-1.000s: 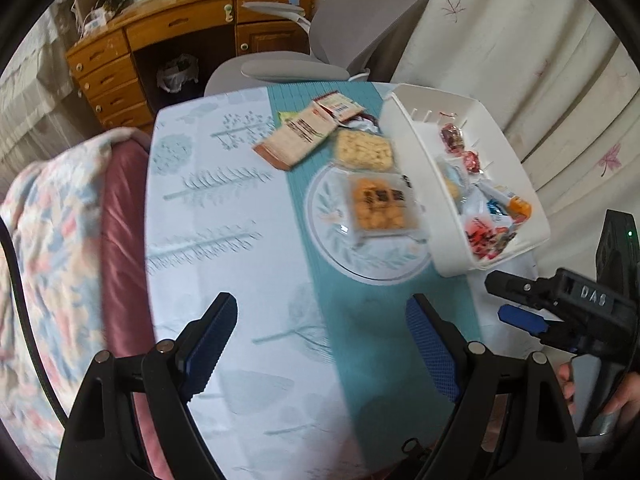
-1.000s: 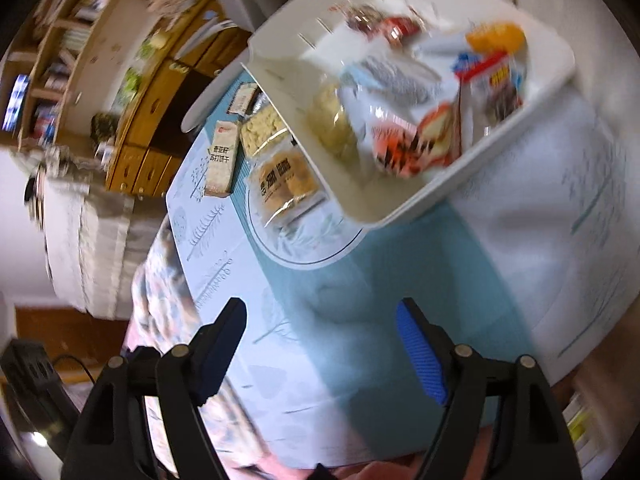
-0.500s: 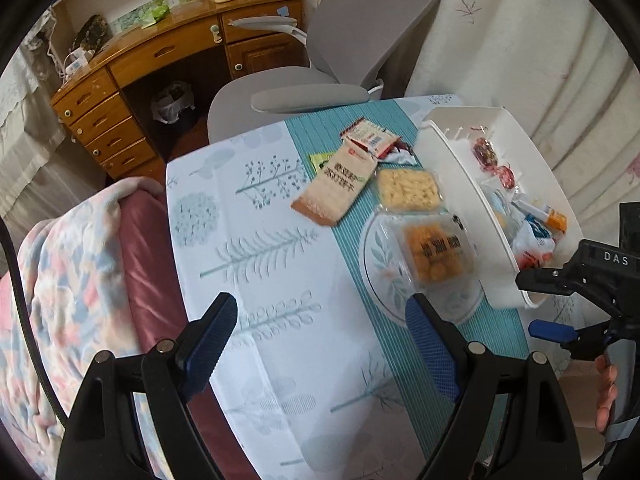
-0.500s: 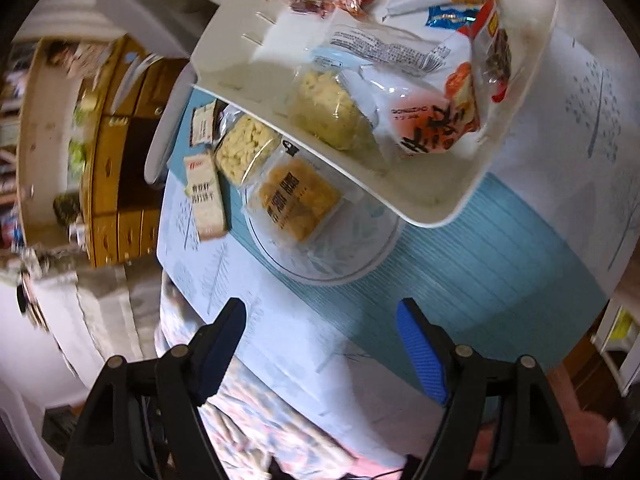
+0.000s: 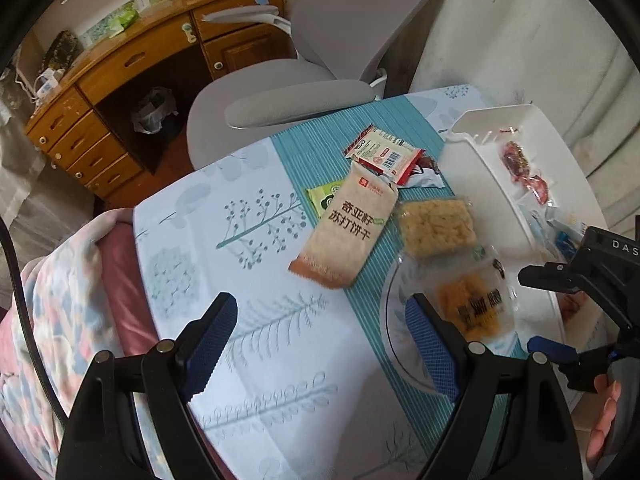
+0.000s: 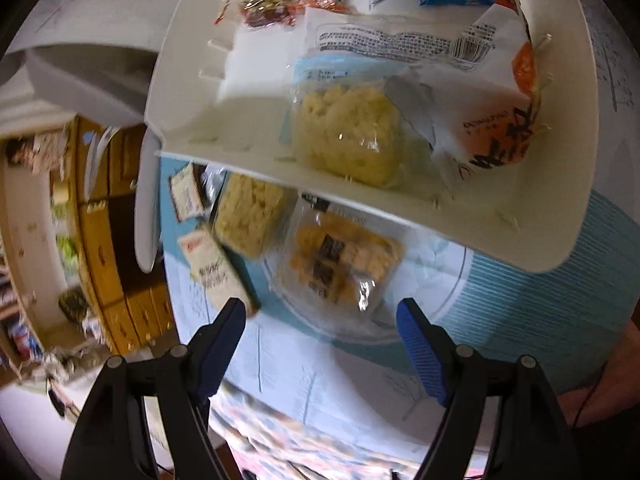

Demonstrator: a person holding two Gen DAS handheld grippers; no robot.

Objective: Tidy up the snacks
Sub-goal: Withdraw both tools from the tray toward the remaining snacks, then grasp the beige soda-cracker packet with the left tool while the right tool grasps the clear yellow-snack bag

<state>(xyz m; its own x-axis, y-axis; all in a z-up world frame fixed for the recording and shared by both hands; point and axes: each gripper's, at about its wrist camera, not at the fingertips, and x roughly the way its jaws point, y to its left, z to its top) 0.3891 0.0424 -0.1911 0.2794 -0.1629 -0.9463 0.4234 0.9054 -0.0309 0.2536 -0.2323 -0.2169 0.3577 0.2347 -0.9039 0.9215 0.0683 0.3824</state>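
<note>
A white bin (image 5: 480, 168) (image 6: 192, 92) holds several snack packs at the table's right. Beside it lie a clear pack of orange crackers (image 5: 476, 308) (image 6: 340, 264), a pale yellow snack pack (image 5: 436, 228) (image 6: 252, 216), a tan cracker pack (image 5: 344, 232) (image 6: 216, 272), a red-and-white pack (image 5: 384, 152) and a green packet (image 5: 326, 200). My left gripper (image 5: 320, 344) is open above the tablecloth, near the orange pack. My right gripper (image 6: 320, 344) is open and empty, just short of the orange pack; it also shows in the left wrist view (image 5: 560, 316).
The table has a teal runner (image 5: 320, 148) and a round plate print (image 5: 396, 320). A grey office chair (image 5: 320, 80) stands at the far edge, a wooden desk (image 5: 132, 64) behind it. A floral blanket (image 5: 52, 320) lies at the left. A curtain (image 5: 520, 40) hangs at the right.
Both grippers have moved closer to the loose snacks. The left view has swung toward the far table edge; the right view now looks over the bin and orange pack. Both jaws stay open.
</note>
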